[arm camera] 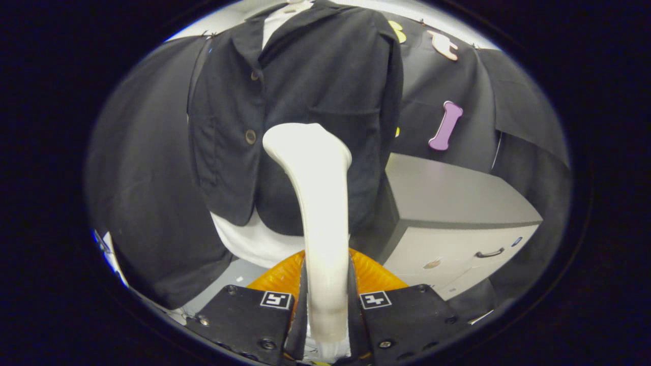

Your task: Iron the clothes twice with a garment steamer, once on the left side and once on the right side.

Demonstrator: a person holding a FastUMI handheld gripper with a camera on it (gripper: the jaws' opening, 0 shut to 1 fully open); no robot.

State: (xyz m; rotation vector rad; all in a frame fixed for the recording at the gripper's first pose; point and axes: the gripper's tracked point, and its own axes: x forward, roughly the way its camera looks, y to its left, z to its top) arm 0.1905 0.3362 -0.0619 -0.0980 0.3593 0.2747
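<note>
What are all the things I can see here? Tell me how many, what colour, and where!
Garment steamer: one, white, clamped between the fingers, head up against the jacket front.
Jacket: one, black with buttons, hanging straight ahead beyond the steamer.
White garment: one, showing under the jacket's hem and at its collar.
Cabinet: one, grey-white with a dark drawer handle, beside the jacket.
Orange part: one, ribbed, just behind the steamer's handle.
Gripper: one, both fingers pressing the steamer's handle.

claw [326, 300] closed, fingers [300, 300] pressing inward
</note>
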